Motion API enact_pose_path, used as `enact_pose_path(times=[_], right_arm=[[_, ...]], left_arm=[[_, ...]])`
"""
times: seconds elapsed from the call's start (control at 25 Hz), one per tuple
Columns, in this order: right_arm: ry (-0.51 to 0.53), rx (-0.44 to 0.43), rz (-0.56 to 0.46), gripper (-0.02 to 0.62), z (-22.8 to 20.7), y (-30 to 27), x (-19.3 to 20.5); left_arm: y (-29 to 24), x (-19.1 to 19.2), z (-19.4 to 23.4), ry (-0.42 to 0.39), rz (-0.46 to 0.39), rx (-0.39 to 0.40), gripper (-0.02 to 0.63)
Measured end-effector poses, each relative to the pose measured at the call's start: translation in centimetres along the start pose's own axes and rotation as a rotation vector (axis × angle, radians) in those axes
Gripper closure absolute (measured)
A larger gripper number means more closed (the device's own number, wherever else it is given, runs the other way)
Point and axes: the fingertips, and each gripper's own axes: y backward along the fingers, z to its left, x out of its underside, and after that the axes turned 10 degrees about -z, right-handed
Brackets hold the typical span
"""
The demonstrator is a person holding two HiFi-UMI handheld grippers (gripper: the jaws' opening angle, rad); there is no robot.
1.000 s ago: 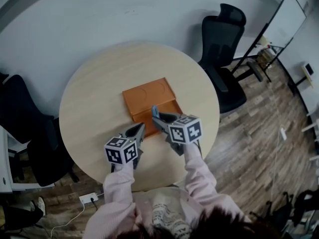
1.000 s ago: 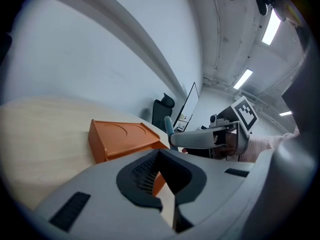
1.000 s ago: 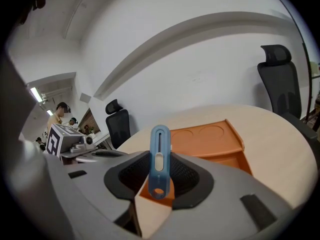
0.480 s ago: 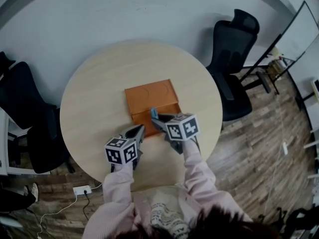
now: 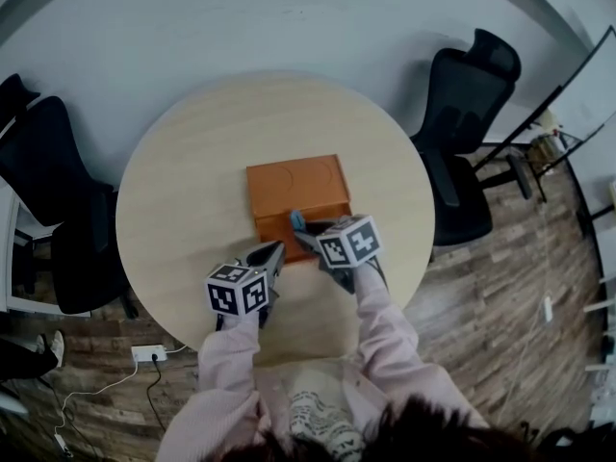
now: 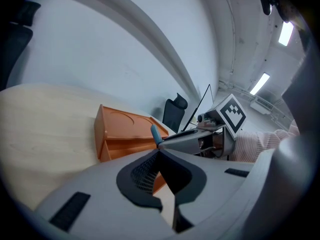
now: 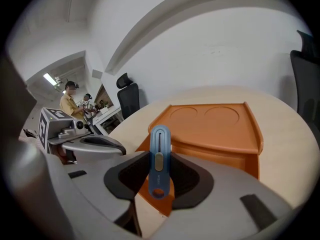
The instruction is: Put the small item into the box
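Blue item (image 7: pixel 159 159): slim, slider on its face, hole at the near end, gripped upright between the right gripper's (image 7: pixel 159 186) jaws at the orange box's (image 5: pixel 294 186) 6 o'clock edge.

Step judged: delivery. Next move calls for advancing toward 12, lowering and releasing.

Left gripper (image 6: pixel 160 156): jaws together, empty, at the box's 7 o'clock.

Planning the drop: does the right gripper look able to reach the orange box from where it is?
Probably yes: the right gripper, shut on the blue utility knife, is right at the orange box, with nothing between.
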Motion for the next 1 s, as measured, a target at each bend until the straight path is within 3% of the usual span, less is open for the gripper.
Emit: enact_pose_path(times=[1.0], right_arm=[[0.200, -0.046, 0.309, 0.457, -1.6, -3.7, 3.2]], left_arm=[[-0.5, 1.4, 0.3, 0.060, 0.012, -0.010, 0.595]])
